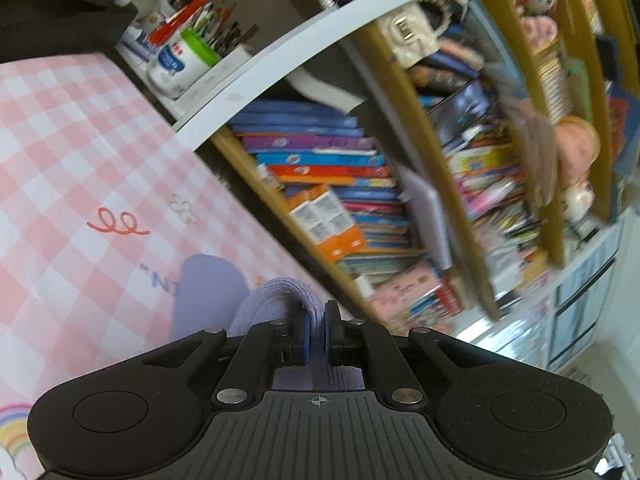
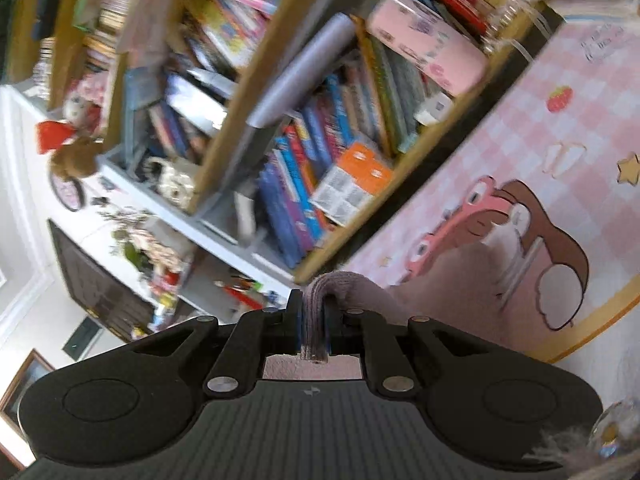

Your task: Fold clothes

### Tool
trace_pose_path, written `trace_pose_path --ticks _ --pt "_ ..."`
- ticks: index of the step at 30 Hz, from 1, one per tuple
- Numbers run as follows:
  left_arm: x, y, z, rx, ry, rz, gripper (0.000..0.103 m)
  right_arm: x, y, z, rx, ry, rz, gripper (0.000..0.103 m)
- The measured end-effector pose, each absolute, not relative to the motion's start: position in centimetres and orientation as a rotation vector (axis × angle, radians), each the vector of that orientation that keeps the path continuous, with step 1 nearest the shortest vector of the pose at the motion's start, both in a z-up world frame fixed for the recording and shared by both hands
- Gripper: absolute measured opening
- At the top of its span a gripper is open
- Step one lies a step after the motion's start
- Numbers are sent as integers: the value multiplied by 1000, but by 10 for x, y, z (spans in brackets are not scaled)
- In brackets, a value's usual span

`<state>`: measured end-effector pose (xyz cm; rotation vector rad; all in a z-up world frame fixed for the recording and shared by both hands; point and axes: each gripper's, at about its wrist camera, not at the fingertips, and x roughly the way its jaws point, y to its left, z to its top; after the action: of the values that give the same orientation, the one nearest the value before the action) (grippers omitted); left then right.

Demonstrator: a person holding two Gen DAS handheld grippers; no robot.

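Note:
A lilac knitted garment (image 1: pixel 276 300) is pinched between the blue pads of my left gripper (image 1: pixel 316 336), which is shut on a folded edge of it. The cloth hangs down to the left over the pink checked table cover (image 1: pixel 80 140). In the right wrist view my right gripper (image 2: pixel 314 320) is shut on another folded edge of the same garment (image 2: pixel 352 286), which looks greyish-lilac there and drapes off to the right. Both grippers are lifted and tilted, facing the bookshelf. Most of the garment is hidden below the grippers.
A crowded wooden bookshelf (image 1: pixel 360 184) stands right behind the table, also in the right wrist view (image 2: pixel 304 128). A white jar with a green lid (image 1: pixel 180 60) and pen holders sit at the table's far edge. The cartoon-printed cover (image 2: pixel 540 220) spreads to the right.

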<state>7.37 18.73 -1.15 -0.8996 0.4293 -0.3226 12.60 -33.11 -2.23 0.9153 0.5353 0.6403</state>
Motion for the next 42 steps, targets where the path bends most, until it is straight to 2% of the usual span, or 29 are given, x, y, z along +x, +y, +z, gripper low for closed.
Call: trace_pose_path --ticks 3,5,8,10,11,16,22,27,31,33,34,35,42 --pt "86 189 -29 -910 467 -304 14 140 -328 -43 914 582 598 13" --pt "93 189 -43 -892 501 -280 27 147 -324 -54 881 619 554 22" --pt "96 189 -55 -889 519 -294 32 146 -325 -64 863 608 550 31" --pt "92 189 -51 -877 489 -310 54 143 -328 -65 866 581 569 40" --pt "89 189 -48 -868 471 -318 56 141 -330 -63 856 561 562 42" --pt "70 184 -28 -686 366 -213 56 125 -336 -45 717 443 460 45" --pt "74 141 -8 -282 458 -129 55 120 -288 -29 241 492 394 44" --pt "94 122 14 -63 483 -154 54 132 -254 -15 -76 499 430 44" --pt "123 124 12 -64 531 -158 35 156 -248 -12 -126 530 414 44" --pt "130 126 2 -105 548 -163 30 164 -246 -17 -118 558 414 33" --pt "133 127 -3 -127 556 -166 29 168 -246 -21 -113 573 413 19" --pt "135 129 -10 -149 563 -163 28 171 -246 -26 -104 590 408 13" --pt "138 150 -24 -322 570 -183 25 172 -252 -37 -55 589 412 11"
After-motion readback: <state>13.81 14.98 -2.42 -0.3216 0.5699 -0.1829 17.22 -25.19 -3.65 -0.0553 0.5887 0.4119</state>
